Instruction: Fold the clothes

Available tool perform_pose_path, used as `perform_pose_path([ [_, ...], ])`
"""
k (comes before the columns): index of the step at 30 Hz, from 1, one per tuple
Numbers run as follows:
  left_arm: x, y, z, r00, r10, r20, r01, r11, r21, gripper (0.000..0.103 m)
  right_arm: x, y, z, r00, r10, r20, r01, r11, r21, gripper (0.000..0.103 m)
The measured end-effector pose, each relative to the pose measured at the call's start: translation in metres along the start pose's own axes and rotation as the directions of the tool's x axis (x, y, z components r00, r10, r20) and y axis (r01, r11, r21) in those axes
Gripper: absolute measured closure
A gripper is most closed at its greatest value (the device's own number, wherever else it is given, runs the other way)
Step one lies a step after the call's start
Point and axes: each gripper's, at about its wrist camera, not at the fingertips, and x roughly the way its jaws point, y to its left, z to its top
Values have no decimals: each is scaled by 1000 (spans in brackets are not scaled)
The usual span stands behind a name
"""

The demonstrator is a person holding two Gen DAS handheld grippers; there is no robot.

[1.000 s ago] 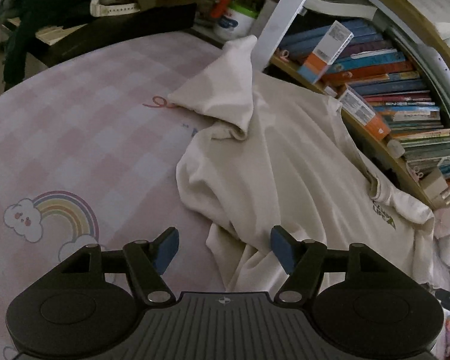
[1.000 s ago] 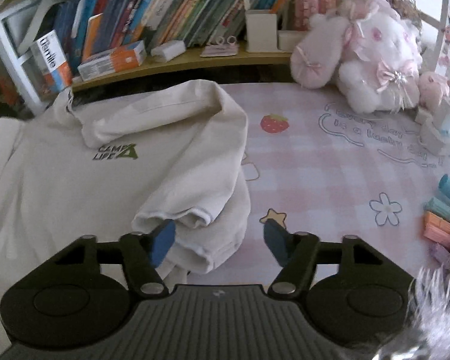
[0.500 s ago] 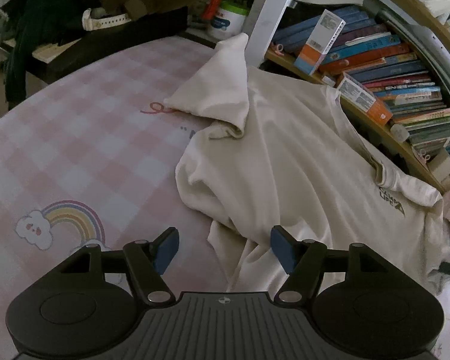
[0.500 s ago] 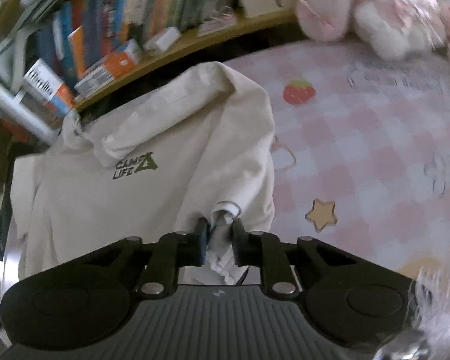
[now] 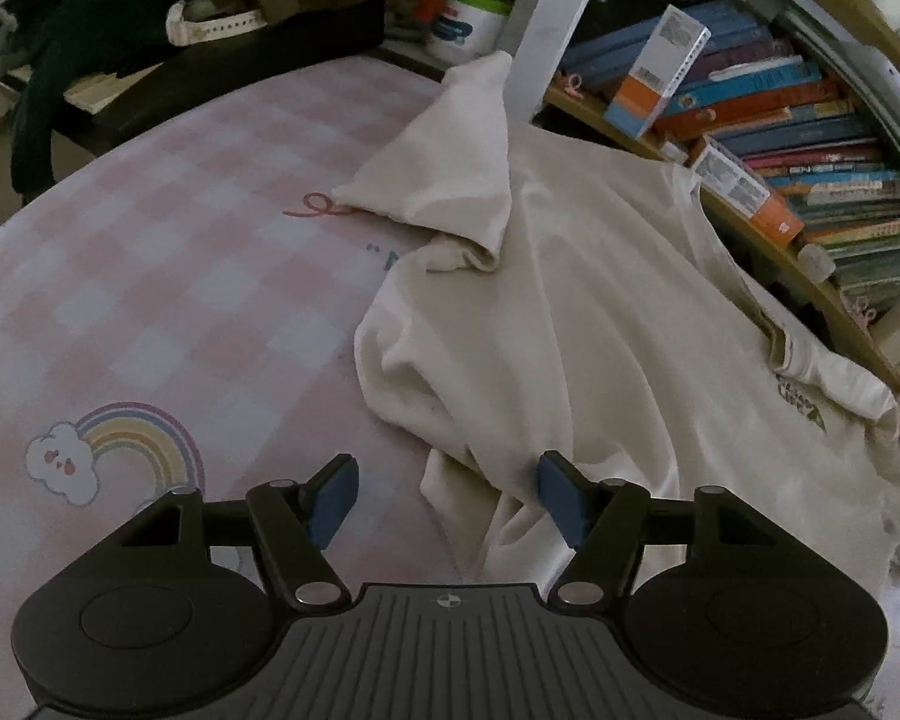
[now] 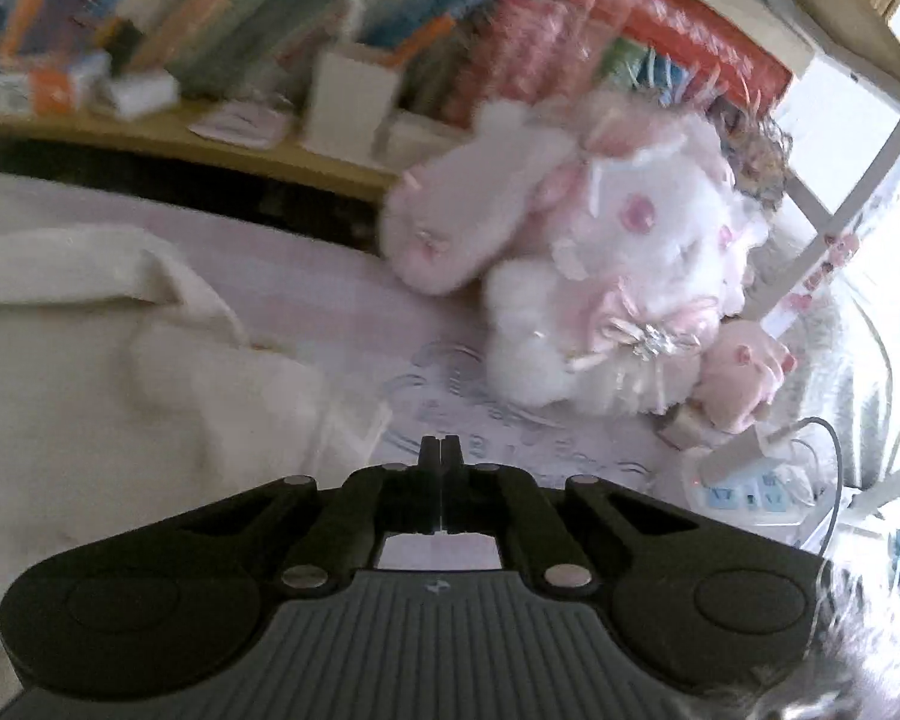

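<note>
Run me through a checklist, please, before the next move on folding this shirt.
1. Left gripper open: ok.
2. Shirt edge lined up between its fingers: ok, not yet gripped.
3. Right gripper shut: ok.
4. Fabric pinched in the right gripper: cannot tell, the view is blurred.
5. Shirt lying flat: not ok, it is bunched and a sleeve is folded over.
6. Plush toy apart from the shirt: ok.
</note>
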Motion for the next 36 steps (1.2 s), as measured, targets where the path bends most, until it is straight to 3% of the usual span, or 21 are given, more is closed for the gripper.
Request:
perform_pose_path([
  [4,4,-10,1,1000,1,-10,-1,1000,29,67,17,-16,-4,998,-46,-35,48,996,79,102],
  [6,7,-15,1,1000,1,-12,-1,999,46,73,9,-23,-8,1000,22,-11,-20,985,174,100],
  [7,7,-16,1,1000,-5,-11,6,999,47,82,3,-25,-9,998,64,8,-64,977,206,100],
  [10,4,-20,3,1000,-20,-14,21,999,47,94,-19,-17,-8,986,152,70,-164,963,216,90],
  [14,-34,-41,6,995,-94,31,89,988,122,94,-44,10,3,964,233,130,-251,957,144,71],
  [15,-41,-41,7,996,-80,45,72,985,155,94,-46,18,7,958,253,137,-269,956,113,68],
  [17,-39,-27,10,1000,-11,14,9,991,133,94,-48,37,13,950,279,141,-285,958,18,50],
  [19,-34,-7,8,999,23,-36,-20,996,83,94,-44,55,17,949,288,127,-281,957,-76,45],
  [21,-38,-6,1,999,28,-25,-26,996,89,94,-33,70,19,956,276,96,-262,955,-139,46],
  [24,-43,-11,-6,999,37,-25,-32,986,161,94,-8,76,20,966,257,34,-252,961,-115,54],
  [26,-42,-14,-10,998,42,-37,-34,981,190,93,9,71,19,967,256,-13,-256,966,-44,54],
  [30,-48,-16,-8,998,51,-39,-40,970,241,81,27,45,-1,966,243,-84,-230,962,145,58],
  [33,-61,-10,-4,997,73,23,-77,967,244,81,23,29,-15,967,233,-99,-214,961,175,60],
  [36,-74,-8,6,991,62,118,-88,970,228,73,16,19,-24,973,185,-136,-162,972,168,59],
])
